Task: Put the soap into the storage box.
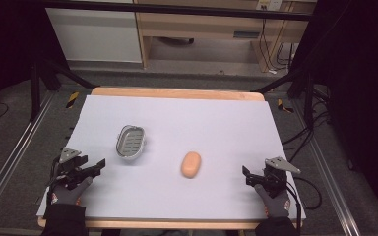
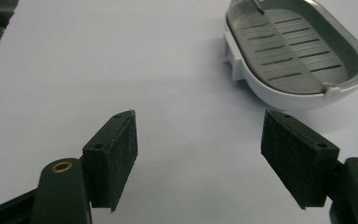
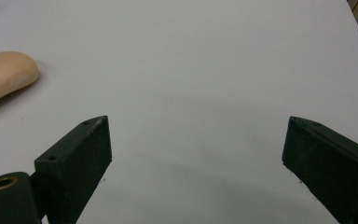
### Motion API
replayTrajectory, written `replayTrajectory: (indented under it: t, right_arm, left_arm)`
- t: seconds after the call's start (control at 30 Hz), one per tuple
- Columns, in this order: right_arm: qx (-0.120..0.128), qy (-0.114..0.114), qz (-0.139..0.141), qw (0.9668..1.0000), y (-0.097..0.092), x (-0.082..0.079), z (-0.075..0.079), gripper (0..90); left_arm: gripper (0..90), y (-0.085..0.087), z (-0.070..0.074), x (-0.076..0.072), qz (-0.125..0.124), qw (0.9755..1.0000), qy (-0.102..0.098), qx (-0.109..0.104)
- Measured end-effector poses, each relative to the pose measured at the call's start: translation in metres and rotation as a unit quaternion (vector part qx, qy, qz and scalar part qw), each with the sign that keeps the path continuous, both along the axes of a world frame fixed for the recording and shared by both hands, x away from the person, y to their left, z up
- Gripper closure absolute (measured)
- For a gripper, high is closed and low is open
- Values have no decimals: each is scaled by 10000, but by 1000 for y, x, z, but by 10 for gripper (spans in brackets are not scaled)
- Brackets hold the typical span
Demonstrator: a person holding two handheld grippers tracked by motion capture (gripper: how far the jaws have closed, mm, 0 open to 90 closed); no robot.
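1. The soap bar (image 1: 191, 164) lies flat on the white table cover (image 1: 177, 118), near the middle and a little toward the person's side. It is a rounded, peach-coloured oblong with its long axis running roughly away from the person. Nothing touches it.

2. The soap dish (image 1: 130, 142) sits to the left of the bar and slightly farther back, apart from it. It is empty, and its slotted grey insert faces up, as the left gripper view (image 2: 298, 51) makes plain.

3. The right gripper (image 1: 256, 178) rests low at the right of the bar with a stretch of bare cover between them. Its jaws are spread wide and hold nothing. In its own view the soap (image 3: 4, 74) lies off to the left edge, so the hand likely needs to swing left before it closes in.

4. The left gripper (image 1: 94, 167) waits just short of the dish, jaws likewise spread and empty.

5. To do the pickup well, I judge it best to bring the pads across the bar's narrow width, near its middle, and keep them low to the cover. The rounded, probably slick surface could squirt out of a high or off-centre pinch.

6. The left gripper could steady the dish rim, since the light dish may slide when the bar lands.
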State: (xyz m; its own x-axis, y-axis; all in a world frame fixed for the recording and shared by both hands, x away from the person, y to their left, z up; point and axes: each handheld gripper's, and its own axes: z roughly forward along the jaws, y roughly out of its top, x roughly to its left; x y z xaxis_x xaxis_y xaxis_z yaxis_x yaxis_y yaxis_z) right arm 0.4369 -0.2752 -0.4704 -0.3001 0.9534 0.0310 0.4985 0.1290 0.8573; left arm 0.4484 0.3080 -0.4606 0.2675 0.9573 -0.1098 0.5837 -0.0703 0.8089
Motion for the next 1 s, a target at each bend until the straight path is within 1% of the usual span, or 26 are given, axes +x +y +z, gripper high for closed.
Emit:
replayTrajectory:
  t: [0.1,0.23,0.47,0.53,0.67,0.87,0.93,1.0]
  right_arm:
    - [-37,45,30,10000,1,-1,-1,83]
    - [-66,-15,52,10000,1,-2,0,79]
    - [-148,-49,30,9999,4,-3,1,73]
    - [-114,-32,21,9999,5,-4,2,73]
    - [-161,-42,31,9999,5,-4,1,73]
    - [-182,-18,47,9998,7,-4,1,68]
    - [-187,-19,59,9998,7,-4,1,68]
    - [-151,0,57,9999,8,-4,1,67]
  left_arm:
    - [277,-6,2,-1,-102,9999,-22,66]
    - [282,-12,3,-2,-220,9997,-58,75]
    - [298,-20,6,-5,-301,9994,-110,139]
    - [298,-21,7,-6,-298,9994,-104,117]
    - [297,-23,7,-6,-333,9993,-101,130]
    - [295,-30,10,-8,-467,9987,-128,126]
    - [295,-32,10,-8,-470,9987,-137,118]
    - [295,-35,10,-9,-531,9984,-143,164]
